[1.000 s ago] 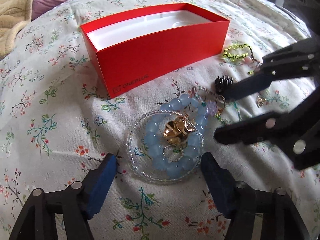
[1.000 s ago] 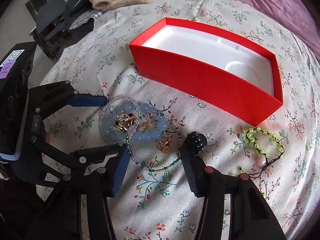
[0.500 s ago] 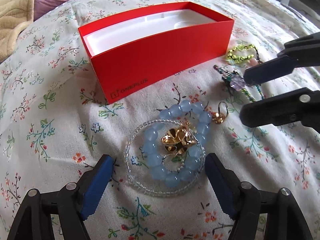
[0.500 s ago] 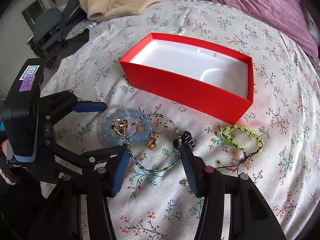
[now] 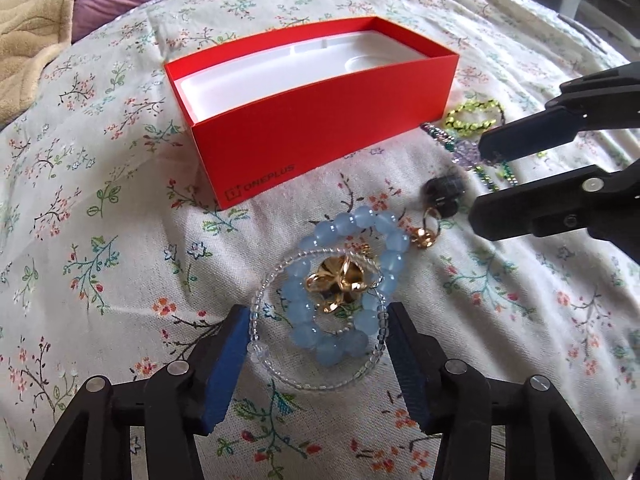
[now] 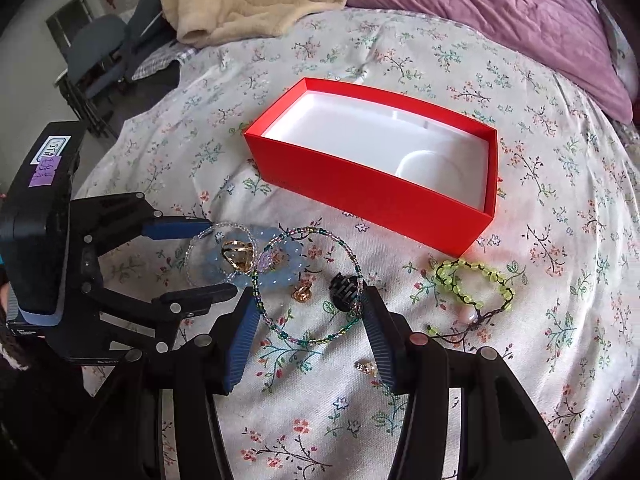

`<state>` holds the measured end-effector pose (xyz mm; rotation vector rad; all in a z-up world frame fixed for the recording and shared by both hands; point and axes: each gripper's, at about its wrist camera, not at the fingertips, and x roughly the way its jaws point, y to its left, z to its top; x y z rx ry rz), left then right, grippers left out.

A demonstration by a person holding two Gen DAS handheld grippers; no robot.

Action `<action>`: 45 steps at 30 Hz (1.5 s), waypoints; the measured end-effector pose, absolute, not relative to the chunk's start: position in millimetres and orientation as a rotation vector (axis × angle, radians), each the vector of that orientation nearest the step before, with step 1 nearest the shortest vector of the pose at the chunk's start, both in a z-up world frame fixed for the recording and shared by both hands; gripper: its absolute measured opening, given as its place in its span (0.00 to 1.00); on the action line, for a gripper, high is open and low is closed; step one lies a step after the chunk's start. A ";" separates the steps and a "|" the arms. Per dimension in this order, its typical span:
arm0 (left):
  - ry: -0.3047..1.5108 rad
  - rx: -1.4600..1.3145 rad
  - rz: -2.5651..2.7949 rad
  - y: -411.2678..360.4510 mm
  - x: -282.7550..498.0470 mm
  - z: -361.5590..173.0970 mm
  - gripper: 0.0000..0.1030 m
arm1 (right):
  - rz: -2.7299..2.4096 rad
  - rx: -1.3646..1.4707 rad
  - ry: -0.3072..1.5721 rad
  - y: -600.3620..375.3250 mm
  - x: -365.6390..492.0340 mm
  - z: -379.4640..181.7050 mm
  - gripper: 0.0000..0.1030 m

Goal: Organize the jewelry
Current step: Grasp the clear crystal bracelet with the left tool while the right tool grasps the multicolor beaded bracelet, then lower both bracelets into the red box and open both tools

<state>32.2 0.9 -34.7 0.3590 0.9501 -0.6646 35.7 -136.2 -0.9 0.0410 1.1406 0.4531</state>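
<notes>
Two grippers low over floral bedsheet (image 6: 540,280). Left gripper (image 5: 316,334) jaws just closing in, blue pads either side of clear beaded bracelet (image 5: 276,364); pale blue chunky bead bracelet (image 5: 348,236) and gold flower ornament (image 5: 338,282) between them, pads touching clear ring's edges. Right gripper (image 6: 308,320) jaws clamped across green-and-purple seed-bead bracelet (image 6: 316,336), ring spanning pad to pad. Black hair claw (image 6: 344,290) inside loop. Yellow-green beaded bracelet (image 6: 472,284) near red open cardboard box (image 6: 360,192), box unfilled.
</notes>
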 end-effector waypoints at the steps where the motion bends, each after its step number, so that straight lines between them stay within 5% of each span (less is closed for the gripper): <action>1: 0.948 0.358 -0.665 1.2 31.5 -33.7 0.55 | 0.452 0.042 1.139 -136.5 35.3 -0.5 0.53; 31: 0.829 0.249 -0.546 -19.2 77.3 33.8 0.55 | 0.301 0.095 1.027 -180.0 72.4 50.7 0.53; 45: 0.843 0.238 -0.466 -46.8 129.0 8.5 0.56 | 0.272 0.063 1.064 -182.9 126.3 9.9 0.54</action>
